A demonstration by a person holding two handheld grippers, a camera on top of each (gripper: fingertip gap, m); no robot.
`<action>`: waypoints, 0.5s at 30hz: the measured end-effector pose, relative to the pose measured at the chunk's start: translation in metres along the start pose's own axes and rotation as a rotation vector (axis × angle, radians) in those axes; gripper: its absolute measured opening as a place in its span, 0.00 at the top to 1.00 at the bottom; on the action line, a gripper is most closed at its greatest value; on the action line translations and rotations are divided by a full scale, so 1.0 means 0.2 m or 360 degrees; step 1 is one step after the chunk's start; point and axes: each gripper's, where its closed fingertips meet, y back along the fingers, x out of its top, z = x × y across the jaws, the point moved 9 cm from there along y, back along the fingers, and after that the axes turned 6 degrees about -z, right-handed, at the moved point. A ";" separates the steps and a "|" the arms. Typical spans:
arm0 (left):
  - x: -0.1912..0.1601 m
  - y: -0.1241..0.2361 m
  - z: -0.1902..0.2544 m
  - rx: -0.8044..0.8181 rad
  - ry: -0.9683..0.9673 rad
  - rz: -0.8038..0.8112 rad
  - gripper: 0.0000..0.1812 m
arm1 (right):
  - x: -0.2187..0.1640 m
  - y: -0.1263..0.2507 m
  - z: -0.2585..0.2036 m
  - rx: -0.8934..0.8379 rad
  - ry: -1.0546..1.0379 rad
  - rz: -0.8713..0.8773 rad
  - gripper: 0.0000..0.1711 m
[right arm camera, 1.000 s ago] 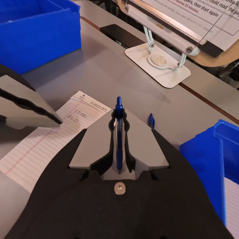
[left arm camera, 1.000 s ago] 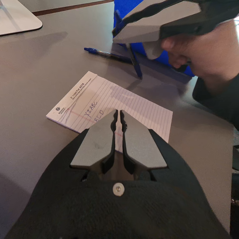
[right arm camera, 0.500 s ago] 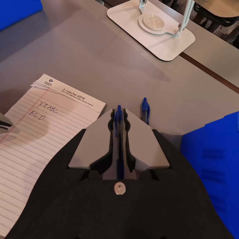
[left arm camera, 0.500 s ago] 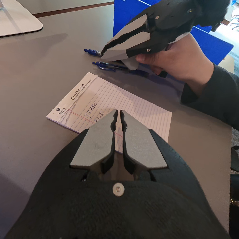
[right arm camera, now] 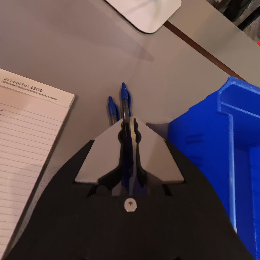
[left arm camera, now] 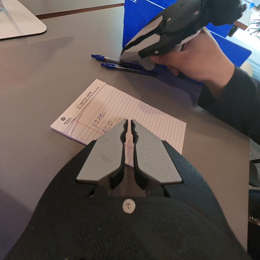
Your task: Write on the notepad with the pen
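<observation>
A white lined notepad with two short handwritten lines lies on the grey table; its right part shows in the right wrist view. My left gripper is shut and empty over the pad's near part. Two blue pens lie side by side beyond the pad. The nearer pen lies free, left of my right gripper in its own view. The right gripper is low over the farther pen. Its jaws are slightly apart astride that pen, with table showing beside it.
A blue bin stands close on the right gripper's right and also shows in the left wrist view. A white stand base sits at the back left. A person's hand and dark sleeve reach in from the right. Left tips to right tips: about 20 centimeters.
The right gripper lowered the pen it held from upright to flat on the table beside the other pen and let go. It then shifted over the farther pen. The left gripper stayed put.
</observation>
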 end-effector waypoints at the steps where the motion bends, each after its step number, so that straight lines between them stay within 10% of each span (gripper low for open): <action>1: 0.00 0.00 0.00 -0.0001 0.0002 0.0002 0.99 | -0.01 -0.01 0.00 0.0020 -0.0004 -0.0026 0.95; 15: 0.00 0.01 -0.01 -0.0006 0.0017 0.0019 0.99 | 0.05 0.07 -0.03 0.0053 0.0065 0.0197 0.96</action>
